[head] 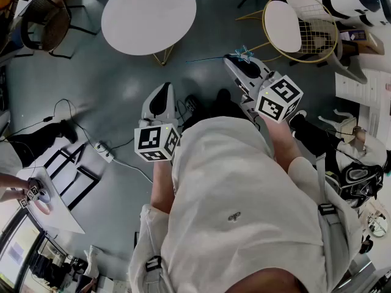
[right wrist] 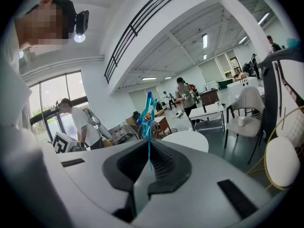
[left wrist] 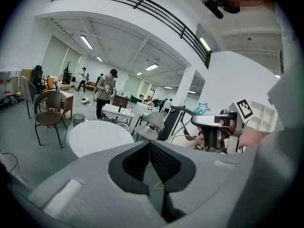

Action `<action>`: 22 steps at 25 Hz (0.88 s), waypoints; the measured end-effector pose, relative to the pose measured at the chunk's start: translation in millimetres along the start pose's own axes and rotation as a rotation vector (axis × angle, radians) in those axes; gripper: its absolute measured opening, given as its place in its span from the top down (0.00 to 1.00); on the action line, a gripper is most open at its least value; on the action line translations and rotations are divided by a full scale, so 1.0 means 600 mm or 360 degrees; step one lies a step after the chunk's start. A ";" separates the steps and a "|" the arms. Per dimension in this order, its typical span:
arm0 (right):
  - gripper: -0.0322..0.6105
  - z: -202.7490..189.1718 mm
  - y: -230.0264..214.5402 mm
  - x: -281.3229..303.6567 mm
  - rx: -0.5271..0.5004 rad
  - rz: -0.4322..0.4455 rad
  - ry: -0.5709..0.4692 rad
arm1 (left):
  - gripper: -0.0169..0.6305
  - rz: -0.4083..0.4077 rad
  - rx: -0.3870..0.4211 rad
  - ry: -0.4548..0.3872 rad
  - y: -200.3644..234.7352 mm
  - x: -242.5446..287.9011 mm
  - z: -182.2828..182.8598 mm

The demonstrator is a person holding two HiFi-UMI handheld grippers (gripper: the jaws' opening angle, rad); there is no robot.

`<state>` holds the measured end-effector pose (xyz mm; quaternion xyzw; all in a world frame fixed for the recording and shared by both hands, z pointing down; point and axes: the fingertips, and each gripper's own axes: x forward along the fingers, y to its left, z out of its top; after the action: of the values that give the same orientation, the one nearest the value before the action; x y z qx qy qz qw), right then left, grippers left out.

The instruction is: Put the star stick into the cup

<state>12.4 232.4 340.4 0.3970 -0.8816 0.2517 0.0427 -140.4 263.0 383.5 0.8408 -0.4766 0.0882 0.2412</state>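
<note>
right gripper (head: 237,60) dipped forward — clamping star stick (right wrist: 148,122) (upright), left gripper (head: 162,89) closed

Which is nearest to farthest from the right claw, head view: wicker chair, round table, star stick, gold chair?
1. star stick, held in right claw
2. gold chair, upper right
3. round table, upper left
4. wicker chair, far left

Open-plan office hall: round table (head: 148,16), wicker chair (head: 46,20), ceiling strip lights (left wrist: 86,42).
</note>
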 end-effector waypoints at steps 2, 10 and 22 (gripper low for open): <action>0.92 -0.001 0.006 -0.002 -0.0019 0.0007 -0.0002 | 0.95 0.0003 0.0006 -0.0005 0.000 -0.004 0.000; 0.92 -0.008 0.020 -0.001 -0.0046 0.0005 0.0024 | 0.95 -0.0009 0.0030 -0.0021 -0.001 -0.019 0.001; 0.92 -0.006 0.031 -0.006 -0.0120 -0.0050 0.0008 | 0.95 -0.0034 0.0030 0.0002 0.003 -0.020 -0.008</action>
<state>1.0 246.9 335.1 0.4082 -0.8840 0.2186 0.0638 -147.6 273.7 383.7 0.8481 -0.4666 0.0905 0.2343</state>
